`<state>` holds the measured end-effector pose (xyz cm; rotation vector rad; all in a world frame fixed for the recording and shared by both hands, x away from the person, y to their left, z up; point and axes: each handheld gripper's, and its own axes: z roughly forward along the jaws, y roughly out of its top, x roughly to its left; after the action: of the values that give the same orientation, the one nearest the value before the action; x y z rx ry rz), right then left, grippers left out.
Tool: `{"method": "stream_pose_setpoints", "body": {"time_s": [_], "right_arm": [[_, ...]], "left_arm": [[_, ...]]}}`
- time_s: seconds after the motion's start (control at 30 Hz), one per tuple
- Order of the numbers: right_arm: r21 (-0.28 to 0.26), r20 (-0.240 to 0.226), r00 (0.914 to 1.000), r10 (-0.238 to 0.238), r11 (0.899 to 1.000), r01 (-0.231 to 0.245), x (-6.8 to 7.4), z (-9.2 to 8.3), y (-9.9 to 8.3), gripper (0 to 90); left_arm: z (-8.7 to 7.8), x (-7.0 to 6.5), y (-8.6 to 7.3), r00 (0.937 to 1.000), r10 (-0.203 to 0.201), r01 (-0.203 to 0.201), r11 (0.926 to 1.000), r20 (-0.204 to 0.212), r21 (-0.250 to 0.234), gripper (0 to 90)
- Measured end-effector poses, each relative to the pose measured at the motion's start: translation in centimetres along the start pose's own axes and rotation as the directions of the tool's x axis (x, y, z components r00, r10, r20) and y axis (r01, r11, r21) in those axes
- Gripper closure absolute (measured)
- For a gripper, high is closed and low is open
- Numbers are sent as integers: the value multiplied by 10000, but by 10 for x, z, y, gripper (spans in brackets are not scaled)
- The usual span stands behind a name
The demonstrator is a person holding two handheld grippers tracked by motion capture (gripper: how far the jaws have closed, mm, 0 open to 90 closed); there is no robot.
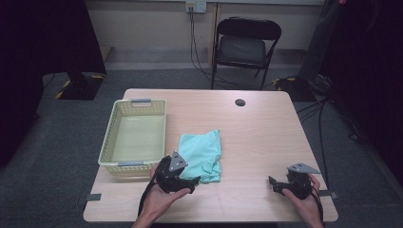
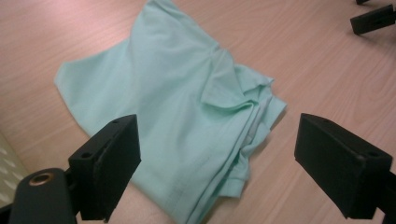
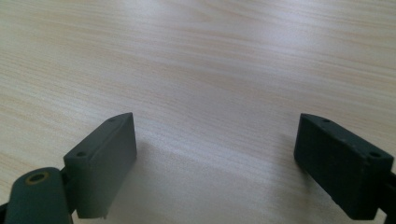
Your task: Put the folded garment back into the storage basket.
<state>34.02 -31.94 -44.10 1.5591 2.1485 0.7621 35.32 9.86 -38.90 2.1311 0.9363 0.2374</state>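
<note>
Mint-green garment [image 1: 202,154] lies crumpled at table [image 1: 256,128] centre-left, just right of empty cream basket [image 1: 134,135]. Left gripper [image 1: 192,182], jaws wide, nothing held, hovers at cloth's near edge; cloth extends away from it toward far side. Right gripper [image 1: 274,184], also wide and empty, sits well apart over bare wood at near right. Left hand clearly nearer; likely first to grasp.

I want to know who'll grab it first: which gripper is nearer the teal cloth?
Left. The left gripper sits open at the cloth's near edge; the right gripper is open over bare table, well off to its right.
</note>
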Motion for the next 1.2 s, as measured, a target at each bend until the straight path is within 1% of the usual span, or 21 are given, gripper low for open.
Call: {"method": "stream_pose_setpoints", "body": {"time_s": [0.03,0.1,0.13,0.23,0.3,0.33,0.37,0.43,0.5,0.53,0.6,0.67,0.7,0.73,0.77,0.83,0.9,0.97,1.07,1.17,1.2], "right_arm": [[1,3,10000,-1,10000,1,0,0,0,122],[1,6,10000,0,10000,0,0,0,0,122],[1,8,10000,1,10000,-1,0,0,0,122],[5,14,10000,2,10000,-2,0,0,0,120],[3,11,10000,1,10000,-1,0,0,0,120],[5,11,10000,0,10000,0,0,0,0,120],[4,11,10000,0,10000,0,0,0,0,120],[4,11,10000,-2,10000,2,0,0,0,120],[6,5,10000,-10,10000,10,0,0,0,119],[6,3,10000,-13,10000,13,0,0,0,119],[5,3,10000,-14,10000,14,0,0,0,119],[5,3,10000,-14,10000,14,0,0,0,119],[7,3,10000,-13,10000,13,0,0,0,119],[5,5,10000,-14,10000,14,0,0,0,119],[5,4,10000,-13,10000,13,0,0,0,119],[6,3,10000,-12,10000,12,0,0,0,119],[5,3,10000,-12,10000,12,0,0,0,119],[6,3,10000,-10,10000,10,0,0,0,119],[6,3,10000,-10,10000,10,0,0,0,119],[5,3,10000,-11,10000,11,0,0,0,119],[6,2,10000,-12,10000,12,0,0,0,119]], "left_arm": [[0,0,3,10000,-49,50,10000,28,-53,139],[0,-3,8,9996,201,-202,9998,-205,-83,144],[0,-4,10,9993,290,-292,9995,-220,-75,154],[2,-5,17,9984,432,-435,9990,-369,-72,162],[4,-5,21,9987,335,-342,9993,-394,-164,165],[5,-4,23,9985,351,-358,9992,-427,-161,166],[7,-3,25,9989,279,-284,9995,-379,-136,166],[10,-3,27,9971,270,-292,9991,-706,-303,182],[15,-1,32,9986,181,-193,9995,-506,-240,184],[17,-1,35,9986,143,-157,9995,-500,-267,176],[20,-1,38,9984,224,-243,9991,-520,-356,171],[24,0,42,9986,295,-307,9991,-446,-280,169],[25,1,44,9986,232,-245,9993,-465,-273,166],[27,2,45,9991,182,-192,9995,-382,-267,158],[27,3,47,9992,235,-242,9995,-311,-213,149],[30,5,51,9997,138,-143,9996,-201,-238,128],[31,6,56,9990,241,-250,9994,-379,-235,139],[33,9,62,9991,254,-262,9994,-334,-236,140],[36,13,69,9992,122,-135,9993,-372,-340,157],[43,16,71,9981,196,-213,9994,-588,-286,163],[46,18,71,9986,151,-162,9997,-513,-203,165]]}}
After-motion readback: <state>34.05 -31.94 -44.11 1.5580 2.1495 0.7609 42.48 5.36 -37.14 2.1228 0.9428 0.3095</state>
